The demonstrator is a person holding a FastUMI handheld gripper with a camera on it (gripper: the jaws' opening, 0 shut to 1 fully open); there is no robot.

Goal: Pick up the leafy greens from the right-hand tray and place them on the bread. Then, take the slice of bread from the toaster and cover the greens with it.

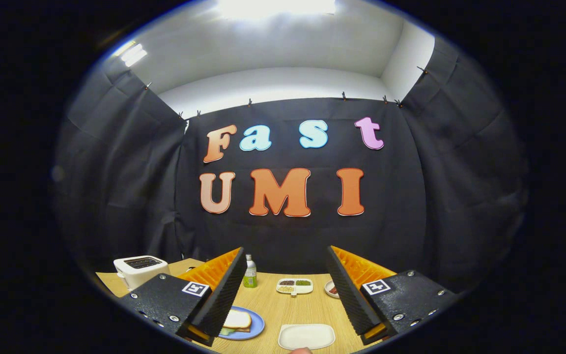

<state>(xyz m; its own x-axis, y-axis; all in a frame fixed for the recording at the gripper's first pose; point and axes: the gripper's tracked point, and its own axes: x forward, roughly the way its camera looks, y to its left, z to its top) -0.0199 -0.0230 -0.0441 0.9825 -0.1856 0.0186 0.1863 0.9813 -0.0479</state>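
Two fingers [229,300] spread, empty, above tray [306,336], bottle [249,271], perhaps condiment dish [295,285].

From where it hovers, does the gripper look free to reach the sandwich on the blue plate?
Probably yes: the gripper is open and holds nothing, and the sandwich on the blue plate lies beside its left finger, with nothing on top.

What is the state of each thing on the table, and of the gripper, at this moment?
gripper: open, fingers wide apart, holding nothing, above the table.
toaster: upright on the table, beyond the left finger; slot contents cannot be told.
blue plate: carries bread with greens under the top slice.
bread: lying on the greens.
white tray: empty, between the fingers.
divided dish: filled in its compartments.
bottle: upright, capped.
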